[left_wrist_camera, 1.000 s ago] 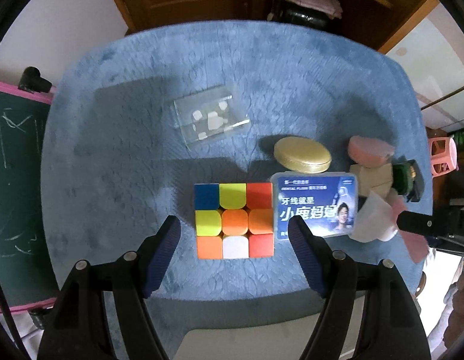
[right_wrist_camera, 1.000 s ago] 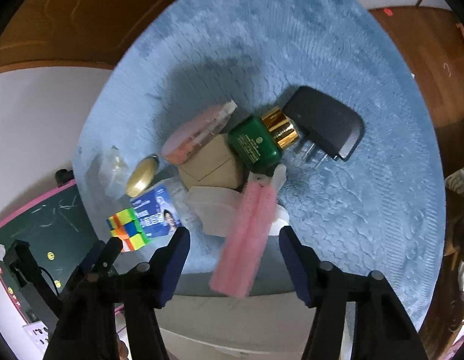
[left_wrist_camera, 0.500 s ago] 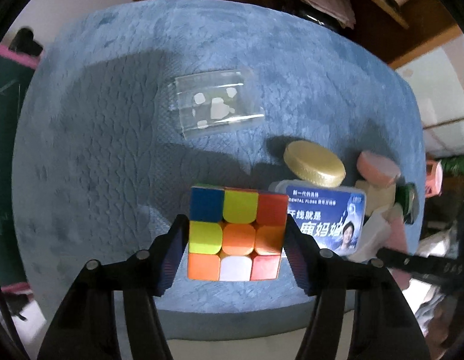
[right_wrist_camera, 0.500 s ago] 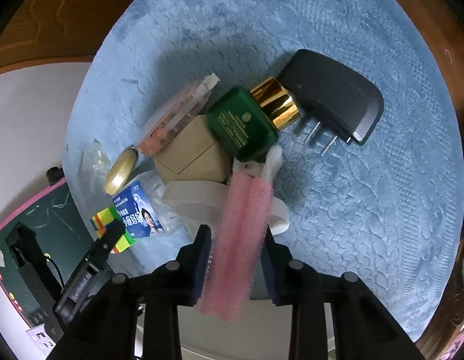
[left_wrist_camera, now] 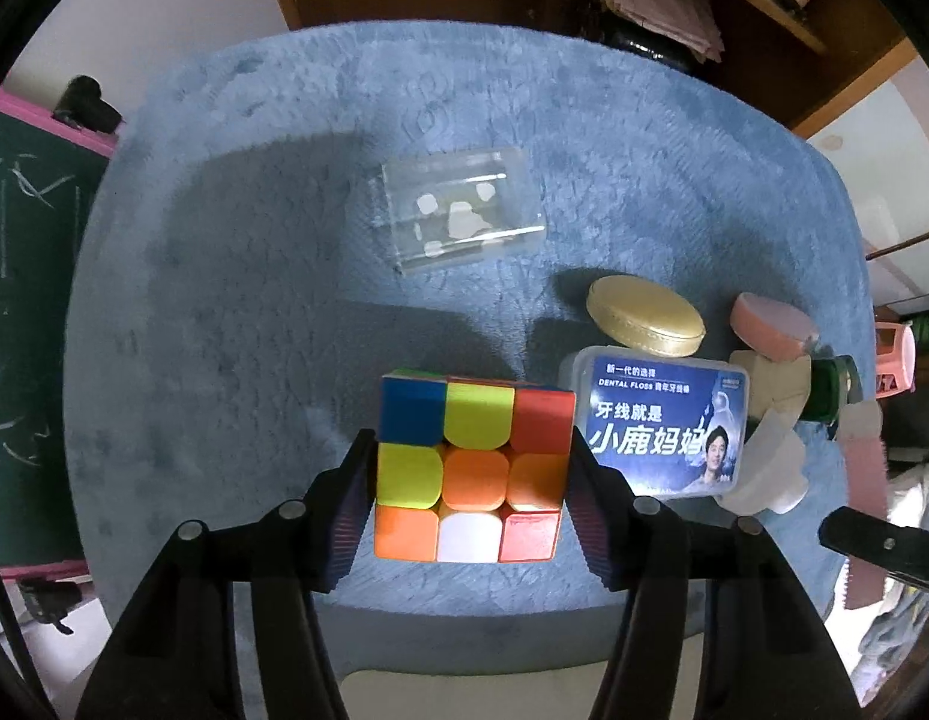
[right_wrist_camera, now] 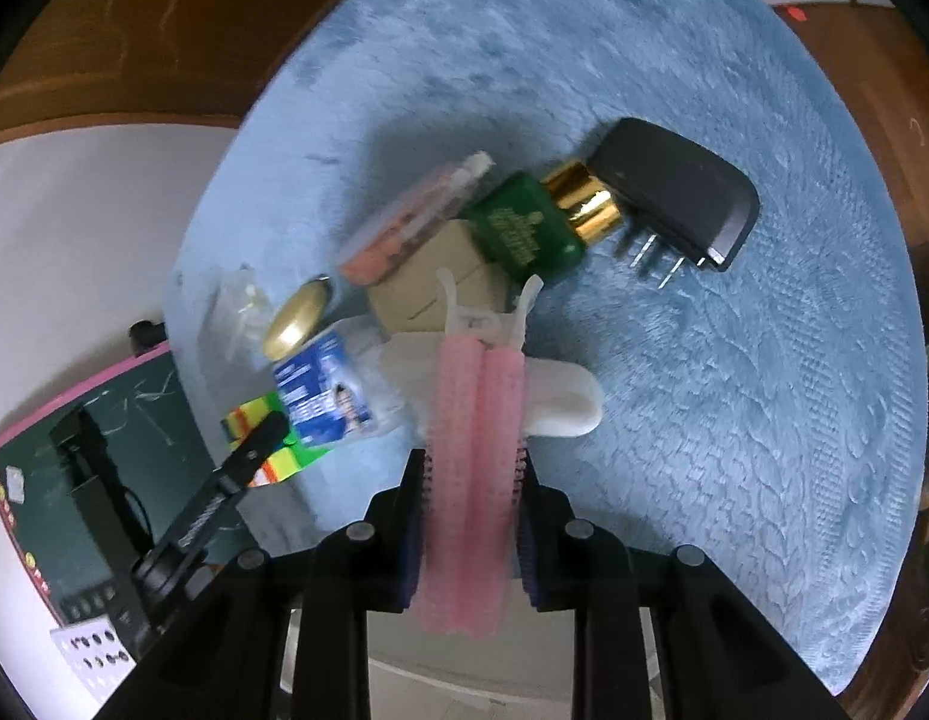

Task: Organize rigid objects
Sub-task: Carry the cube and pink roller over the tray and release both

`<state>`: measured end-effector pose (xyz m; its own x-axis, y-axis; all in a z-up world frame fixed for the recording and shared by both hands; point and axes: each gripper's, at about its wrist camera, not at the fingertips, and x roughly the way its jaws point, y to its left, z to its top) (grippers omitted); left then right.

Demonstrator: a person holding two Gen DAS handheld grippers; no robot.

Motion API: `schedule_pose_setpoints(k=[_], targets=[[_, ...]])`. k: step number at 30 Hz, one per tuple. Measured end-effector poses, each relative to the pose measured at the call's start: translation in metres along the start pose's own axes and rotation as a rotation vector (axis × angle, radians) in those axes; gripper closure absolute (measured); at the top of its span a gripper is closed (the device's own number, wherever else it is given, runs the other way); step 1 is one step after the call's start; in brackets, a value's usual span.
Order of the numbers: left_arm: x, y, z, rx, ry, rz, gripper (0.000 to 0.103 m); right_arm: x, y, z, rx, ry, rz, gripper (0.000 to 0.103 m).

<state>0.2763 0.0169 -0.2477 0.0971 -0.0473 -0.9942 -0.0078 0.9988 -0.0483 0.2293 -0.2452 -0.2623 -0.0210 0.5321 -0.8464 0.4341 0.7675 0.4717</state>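
A scrambled colour cube [left_wrist_camera: 473, 471] sits near the front edge of the blue fuzzy mat [left_wrist_camera: 224, 300]. My left gripper [left_wrist_camera: 470, 433] points straight down over the cube. Its jaws are closing, and both pads touch the cube's sides. In the right wrist view, a pink bristly hair roller [right_wrist_camera: 470, 420] with a white clip end is clamped lengthwise in my shut right gripper [right_wrist_camera: 470, 459]. The colour cube [right_wrist_camera: 251, 417] shows there too, at the left, partly hidden by a left finger. In the left wrist view, the hair roller [left_wrist_camera: 863, 480] appears at the right edge.
A blue dental floss box [left_wrist_camera: 659, 420] lies right beside the cube, with a gold oval tin [left_wrist_camera: 644, 315] behind it. Farther back is a clear plastic box [left_wrist_camera: 461, 213]. A green bottle [right_wrist_camera: 524, 228], a black charger plug [right_wrist_camera: 674, 192], a beige box [right_wrist_camera: 440, 282] and a white piece [right_wrist_camera: 560, 396] crowd the roller.
The left jaws came in from wide apart to rest against the cube's sides. The right jaws shut on the pink roller, which now lies straight between the fingers.
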Motion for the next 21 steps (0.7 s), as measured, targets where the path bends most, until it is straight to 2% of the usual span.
schedule_pose_setpoints(k=[7,12,16,21], targets=[[-0.06,-0.001,-0.023,0.028,-0.103,-0.02,0.041,-0.028,0.008,-0.02,-0.069,-0.03,0.078,0.078],[-0.123,-0.003,-0.041,0.048,-0.207,-0.082,0.041,-0.061,0.023,-0.042,-0.156,-0.08,0.115,0.078],[-0.163,-0.006,-0.057,0.077,-0.27,-0.127,0.041,-0.094,0.047,-0.083,-0.306,-0.187,0.056,0.078],[-0.206,-0.007,-0.1,0.095,-0.33,-0.172,0.041,-0.125,0.072,-0.151,-0.507,-0.344,-0.04,0.078]])
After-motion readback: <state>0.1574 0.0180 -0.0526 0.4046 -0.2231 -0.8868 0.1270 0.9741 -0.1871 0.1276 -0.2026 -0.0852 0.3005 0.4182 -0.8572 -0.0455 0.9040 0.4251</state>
